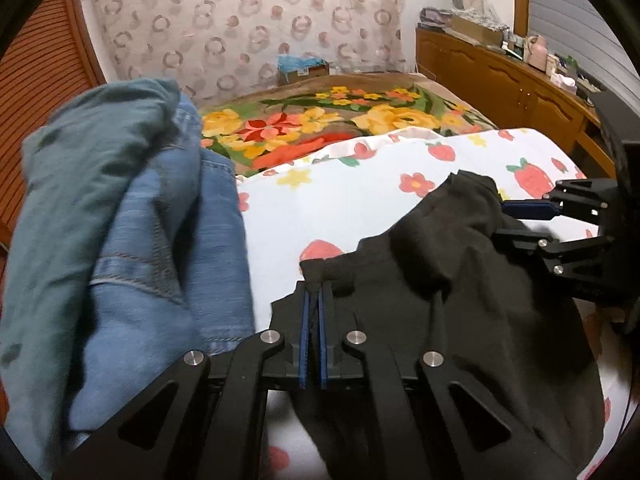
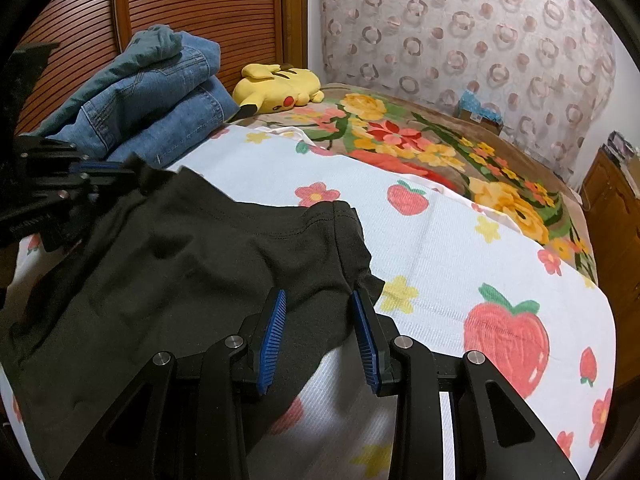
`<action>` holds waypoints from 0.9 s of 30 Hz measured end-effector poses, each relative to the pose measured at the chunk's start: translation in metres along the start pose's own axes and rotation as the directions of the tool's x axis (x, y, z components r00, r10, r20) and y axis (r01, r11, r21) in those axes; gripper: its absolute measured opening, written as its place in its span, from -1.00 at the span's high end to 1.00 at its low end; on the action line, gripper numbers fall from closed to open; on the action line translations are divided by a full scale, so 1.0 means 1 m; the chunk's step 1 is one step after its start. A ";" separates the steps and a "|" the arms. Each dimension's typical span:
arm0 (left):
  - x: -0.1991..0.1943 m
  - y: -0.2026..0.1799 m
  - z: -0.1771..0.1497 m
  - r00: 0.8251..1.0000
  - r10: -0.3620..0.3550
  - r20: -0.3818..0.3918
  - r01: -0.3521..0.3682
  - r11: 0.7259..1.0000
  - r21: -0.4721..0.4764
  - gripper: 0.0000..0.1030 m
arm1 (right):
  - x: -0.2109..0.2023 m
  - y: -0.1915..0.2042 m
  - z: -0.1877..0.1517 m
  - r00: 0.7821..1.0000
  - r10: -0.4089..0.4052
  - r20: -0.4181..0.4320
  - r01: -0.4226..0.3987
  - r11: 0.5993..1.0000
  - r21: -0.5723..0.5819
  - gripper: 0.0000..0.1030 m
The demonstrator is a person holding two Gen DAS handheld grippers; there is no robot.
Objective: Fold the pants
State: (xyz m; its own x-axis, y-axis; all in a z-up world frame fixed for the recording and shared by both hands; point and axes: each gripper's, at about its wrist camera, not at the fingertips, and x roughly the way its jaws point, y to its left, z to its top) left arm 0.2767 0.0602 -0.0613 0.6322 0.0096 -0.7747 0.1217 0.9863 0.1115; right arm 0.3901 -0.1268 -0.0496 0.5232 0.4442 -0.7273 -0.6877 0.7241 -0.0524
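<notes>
Black pants (image 2: 192, 264) spread loose and rumpled across a strawberry-print sheet (image 2: 460, 248) on the bed, a stack of folded jeans (image 2: 160, 96) just beyond and a yellow Pikachu plush (image 2: 280, 84) further back against the louvred door; left gripper (image 1: 314, 296) pinched tight on one corner of the black cloth, blue pads pressed together with only a thin fold between them; right gripper (image 2: 320, 300) standing wide open, fingers straddling the opposite corner near the stitched hem, nothing yet held; thin knit fabric by the look of it, soft, light and limp, likely to sag and bunch wherever unsupported and to drag a little on the cotton beneath; no stiffness to carry a crease, so probably best taken at the hemmed corners or the seam, where doubled layers give the pads more to bite; not fragile, not slippery, yet prone to slipping free if only a single thin layer is caught.
</notes>
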 end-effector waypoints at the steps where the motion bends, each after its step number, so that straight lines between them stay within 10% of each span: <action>1: -0.003 0.000 0.000 1.000 0.011 0.009 -0.011 1.000 0.002 0.90 | 0.000 0.000 0.000 1.000 0.000 0.000 0.000 1.000 0.000 0.31; 11: -0.018 -0.002 -0.004 0.999 -0.024 0.030 0.025 0.999 -0.029 0.42 | 0.000 0.000 0.000 1.000 -0.001 0.001 0.001 1.000 -0.002 0.31; 22: 0.008 -0.025 -0.030 0.998 0.013 -0.061 -0.012 1.000 0.020 0.41 | 0.000 -0.001 0.000 1.000 -0.002 0.001 0.002 1.000 -0.004 0.31; 27: -0.003 -0.011 -0.030 0.998 0.053 -0.027 -0.053 0.999 0.004 0.73 | 0.000 0.000 -0.001 1.000 -0.001 0.002 0.001 1.000 -0.004 0.31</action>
State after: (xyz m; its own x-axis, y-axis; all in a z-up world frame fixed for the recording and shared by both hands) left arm 0.2509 0.0538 -0.0791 0.6168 0.0660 -0.7843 0.0916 0.9837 0.1548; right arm 0.3899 -0.1275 -0.0499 0.5250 0.4442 -0.7260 -0.6891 0.7225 -0.0563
